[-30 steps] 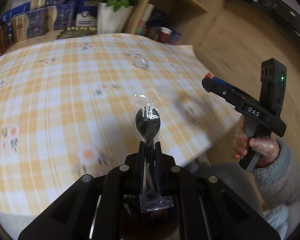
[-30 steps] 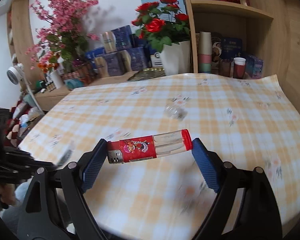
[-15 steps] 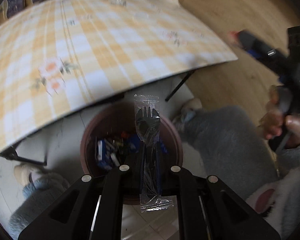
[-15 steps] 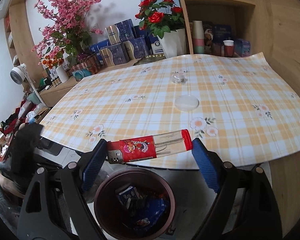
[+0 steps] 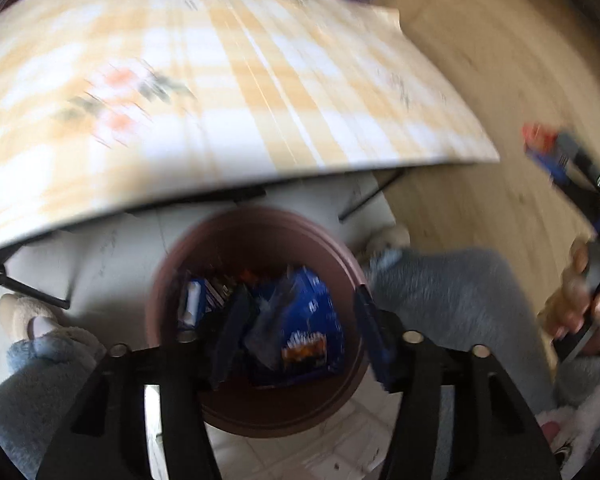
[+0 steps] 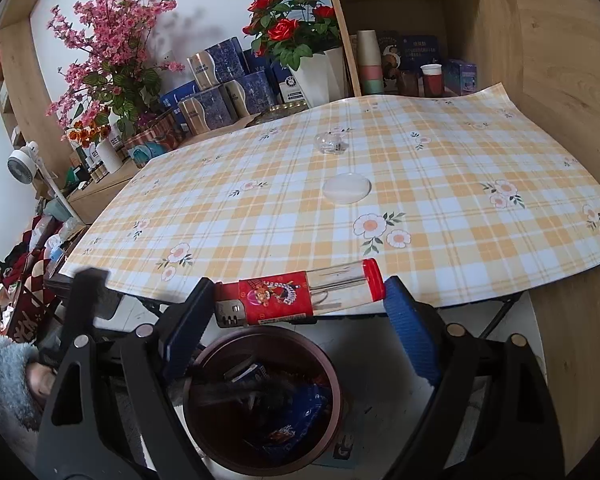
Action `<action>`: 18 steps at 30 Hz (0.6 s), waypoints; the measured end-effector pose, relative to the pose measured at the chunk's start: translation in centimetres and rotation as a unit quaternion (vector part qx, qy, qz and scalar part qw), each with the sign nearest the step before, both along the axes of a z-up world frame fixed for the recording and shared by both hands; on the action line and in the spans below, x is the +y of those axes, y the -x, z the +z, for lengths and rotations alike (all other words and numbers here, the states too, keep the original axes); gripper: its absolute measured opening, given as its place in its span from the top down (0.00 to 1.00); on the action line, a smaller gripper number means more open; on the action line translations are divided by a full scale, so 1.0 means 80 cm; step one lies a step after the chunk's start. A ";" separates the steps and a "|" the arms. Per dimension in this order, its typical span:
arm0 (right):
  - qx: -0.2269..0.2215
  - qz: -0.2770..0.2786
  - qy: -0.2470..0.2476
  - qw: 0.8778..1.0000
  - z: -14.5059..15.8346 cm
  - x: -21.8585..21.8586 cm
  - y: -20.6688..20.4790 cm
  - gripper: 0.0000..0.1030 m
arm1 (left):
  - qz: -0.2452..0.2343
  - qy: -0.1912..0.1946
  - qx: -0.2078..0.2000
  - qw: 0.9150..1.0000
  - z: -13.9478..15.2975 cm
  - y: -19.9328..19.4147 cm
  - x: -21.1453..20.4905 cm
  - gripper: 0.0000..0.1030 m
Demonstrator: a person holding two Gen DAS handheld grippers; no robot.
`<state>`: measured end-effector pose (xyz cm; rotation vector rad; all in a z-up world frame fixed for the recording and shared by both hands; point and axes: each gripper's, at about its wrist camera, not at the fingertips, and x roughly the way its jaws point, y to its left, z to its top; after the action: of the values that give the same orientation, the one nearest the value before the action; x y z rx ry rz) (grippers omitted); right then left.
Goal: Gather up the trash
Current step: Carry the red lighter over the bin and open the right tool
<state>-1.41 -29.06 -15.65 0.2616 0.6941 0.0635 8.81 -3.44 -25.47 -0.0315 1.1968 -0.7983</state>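
A brown round bin (image 6: 260, 400) stood on the pale floor at the near edge of the counter (image 6: 380, 200), which carried a yellow-checked, flowered cloth. Inside the bin lay a heap of trash: blue snack wrappers (image 5: 312, 320), a small white-and-blue carton (image 5: 192, 304) and dark pieces too blurred to name. In the right wrist view a dark, streaked shape (image 6: 256, 392) sat at the mouth of the bin; what it was could not be told.

The left gripper (image 5: 296, 336) hung directly over the bin, its jaws having just been opening; they stood apart with nothing between them, only the bin's contents showing through the gap. The view from that gripper was smeared by motion.

The right gripper (image 6: 296, 308) was held beside it, above the bin's far rim and just off the counter's edge. Its jaws stood wide yet were clamped endwise on a red lighter (image 6: 300, 296), one blue pad against the metal head, the other against the red base, the clear fuel section lying level between them.

On the counter, well apart from the grippers, remained a round translucent lid (image 6: 346, 188) and, farther back, a crumpled clear plastic piece (image 6: 331, 142). A grey fleece sleeve (image 5: 460, 292) showed beside the bin.
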 end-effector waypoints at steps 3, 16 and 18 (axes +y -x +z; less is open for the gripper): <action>0.005 0.006 0.002 1.000 -0.008 0.013 0.004 0.18 | 0.032 0.019 -0.055 0.998 0.039 0.006 0.026 0.27; 0.041 0.052 0.033 0.997 -0.079 0.100 0.005 0.18 | 0.144 -0.015 -0.265 0.953 0.115 0.084 0.105 0.06; 0.047 0.061 0.043 0.996 -0.085 0.108 0.001 0.18 | 0.165 -0.020 -0.270 0.948 0.113 0.086 0.112 0.06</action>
<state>-1.45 -20.40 -22.43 0.1396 0.8033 0.1374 1.90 5.51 -16.44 0.0194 0.6601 -0.4422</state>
